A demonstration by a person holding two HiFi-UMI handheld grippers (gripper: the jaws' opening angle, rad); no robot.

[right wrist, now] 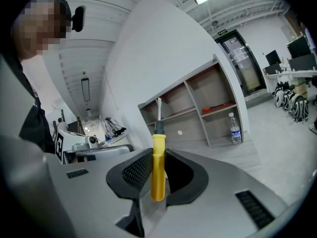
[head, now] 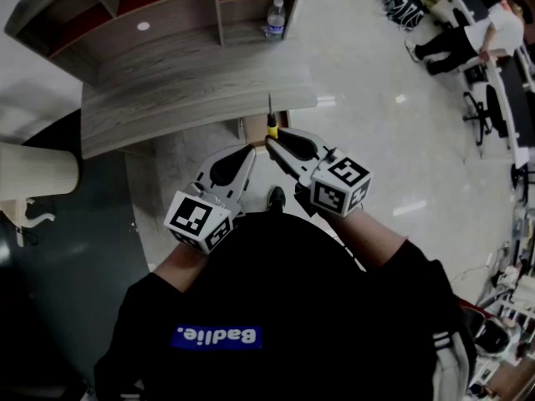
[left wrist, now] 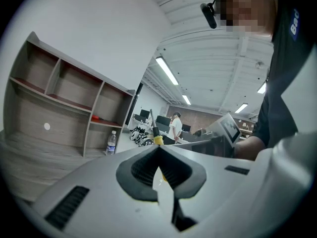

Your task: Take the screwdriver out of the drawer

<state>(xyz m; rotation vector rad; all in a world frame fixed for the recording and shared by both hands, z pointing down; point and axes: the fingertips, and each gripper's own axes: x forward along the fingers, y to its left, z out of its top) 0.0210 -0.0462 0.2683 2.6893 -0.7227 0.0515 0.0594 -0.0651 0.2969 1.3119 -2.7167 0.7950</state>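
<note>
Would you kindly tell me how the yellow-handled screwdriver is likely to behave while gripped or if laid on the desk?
The screwdriver looks rigid, so it should not flex. Its smooth, round handle might slip or pivot between the right gripper's jaws. Laid on the desk, it would probably roll.

It is an office, with computer screens (right wrist: 298, 47), a rolling chair (head: 478, 111) at two o'clock and wooden shelves (head: 167, 11) at eleven.

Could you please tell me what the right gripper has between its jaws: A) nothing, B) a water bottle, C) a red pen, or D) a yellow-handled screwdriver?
D: in the right gripper view, the right gripper clamps the yellow-handled screwdriver by its handle, shaft pointing up.
</note>
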